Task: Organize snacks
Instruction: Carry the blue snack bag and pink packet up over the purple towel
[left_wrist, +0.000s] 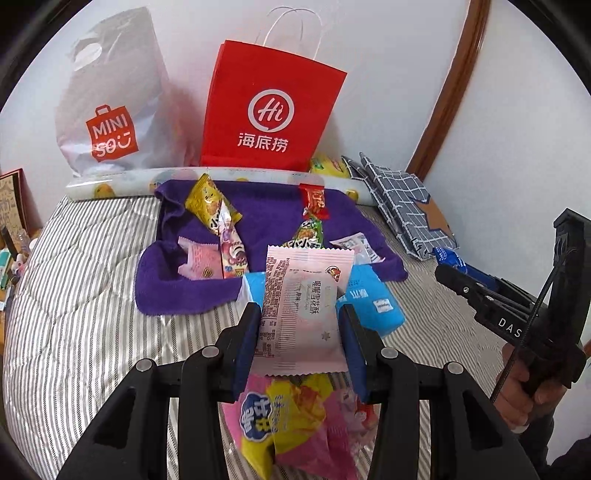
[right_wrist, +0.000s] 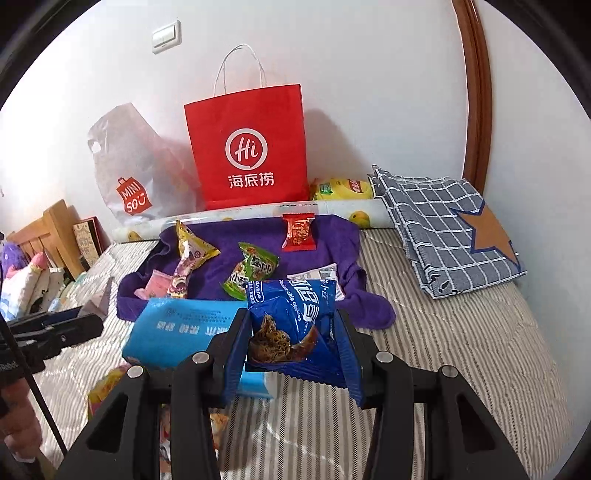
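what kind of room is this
Most likely a bedroom: the snacks lie on a striped quilted bedspread, a wooden headboard with plush toys stands at the left, and a folded checked blanket rests beside the wall.

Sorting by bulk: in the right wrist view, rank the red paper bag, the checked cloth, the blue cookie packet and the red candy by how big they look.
1. Red paper bag
2. Checked cloth, close behind
3. Blue cookie packet, held in the right gripper close to the lens, so likely enlarged
4. Red candy
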